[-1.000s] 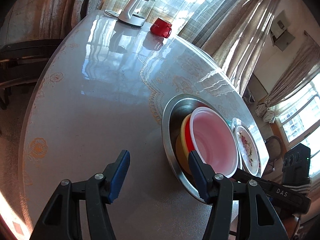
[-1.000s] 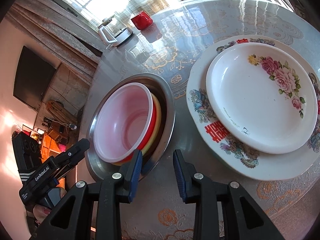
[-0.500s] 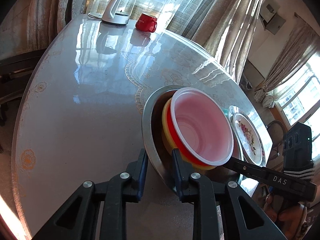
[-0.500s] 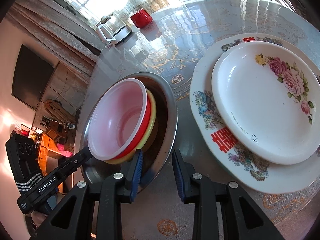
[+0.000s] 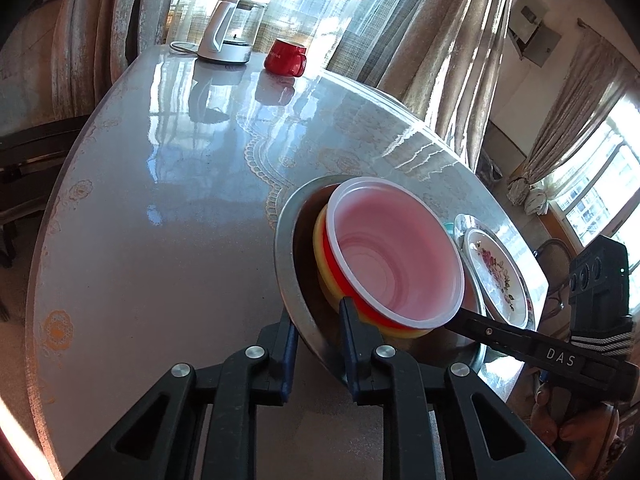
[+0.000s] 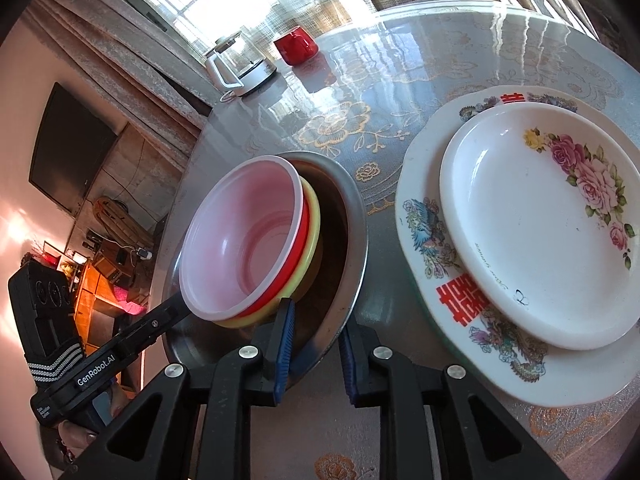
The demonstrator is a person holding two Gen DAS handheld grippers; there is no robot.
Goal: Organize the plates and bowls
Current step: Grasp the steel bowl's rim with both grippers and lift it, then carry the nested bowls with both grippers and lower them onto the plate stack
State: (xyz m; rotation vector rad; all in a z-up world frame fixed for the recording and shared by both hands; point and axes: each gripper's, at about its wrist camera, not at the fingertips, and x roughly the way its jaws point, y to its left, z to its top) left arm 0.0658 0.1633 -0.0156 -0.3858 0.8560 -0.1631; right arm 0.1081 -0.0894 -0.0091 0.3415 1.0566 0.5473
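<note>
A round table (image 5: 168, 240) with a glossy, lace-patterned cover fills both views, sunlit from curtained windows (image 5: 420, 40) behind it. A dark flat screen (image 6: 68, 148) hangs on the wall at the left of the right wrist view, and low furniture stands below it.

At the table's far edge stand one glass kettle (image 5: 234, 30) on a white base and, just to its right, one red mug (image 5: 286, 57). Nearer the cameras sits one steel basin (image 6: 352, 248) holding three nested bowls, tilted toward the grippers: a pale pink bowl (image 5: 394, 258) innermost, a red bowl (image 5: 334, 258) around it and a yellow bowl (image 5: 320, 236) outermost. To the right of the basin lie two plates, stacked: a large plate (image 6: 424, 248) with red characters and birds, and a smaller rose plate (image 6: 532, 228) resting on it (only a thin slice of them shows from the left wrist).

The left gripper (image 5: 316, 338) straddles the near rim of the steel basin, one blue pad outside the rim and the other inside beside the bowls; its jaws are closing, nearly together, with the rim between them. The right gripper (image 6: 316, 342) sits on the same basin at another part of its rim, one pad inside and one outside. Its jaws are closing too, down to a narrow gap with the rim in it. Whether either pair already presses the metal I cannot tell for certain.
</note>
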